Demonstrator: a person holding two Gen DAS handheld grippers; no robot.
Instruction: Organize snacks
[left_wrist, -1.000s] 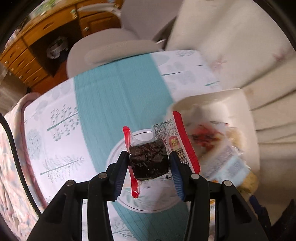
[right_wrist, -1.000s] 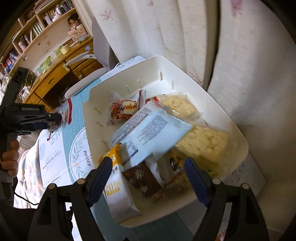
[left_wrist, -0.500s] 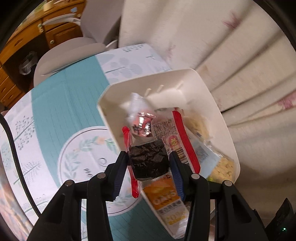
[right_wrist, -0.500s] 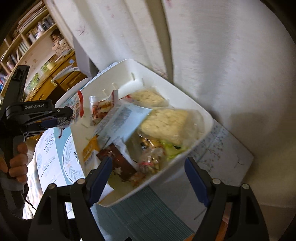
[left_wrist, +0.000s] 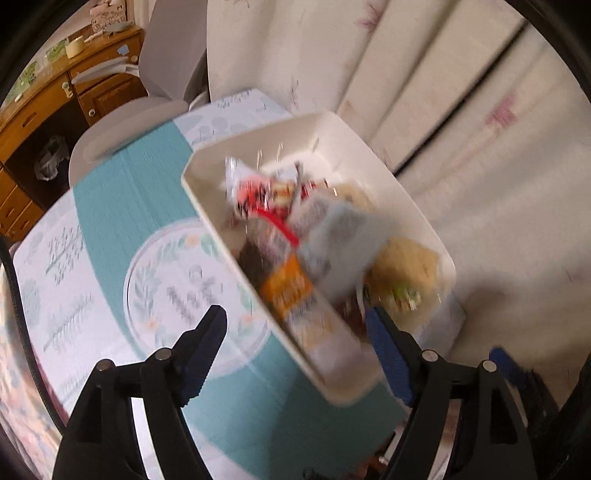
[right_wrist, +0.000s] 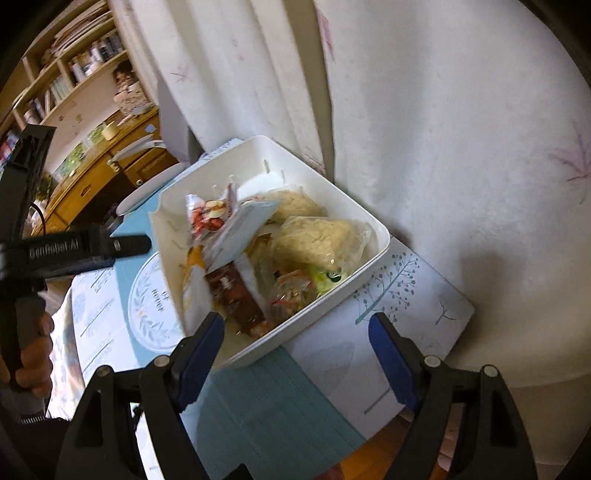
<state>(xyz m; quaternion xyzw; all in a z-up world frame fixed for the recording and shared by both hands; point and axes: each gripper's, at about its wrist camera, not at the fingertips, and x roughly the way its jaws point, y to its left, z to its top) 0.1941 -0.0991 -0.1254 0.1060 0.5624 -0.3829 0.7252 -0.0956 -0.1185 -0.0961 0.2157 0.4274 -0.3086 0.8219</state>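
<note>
The left hand-held gripper (left_wrist: 295, 343) tilts steeply down over the near end of the white bin (left_wrist: 413, 206) on the counter (left_wrist: 147, 192), its jaws opening with nothing gripped between them. The snack packets (right_wrist: 280, 243) lie heaped in the bin. The right hand-held gripper (right_wrist: 295, 350) angles down beside it, spread wide and empty. A hand (right_wrist: 33, 365) grips the left tool's handle.

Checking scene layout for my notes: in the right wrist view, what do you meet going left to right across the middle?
Hand on the left tool → round-motif placemat → white bin of snacks → tree-print mat → curtain.
</note>
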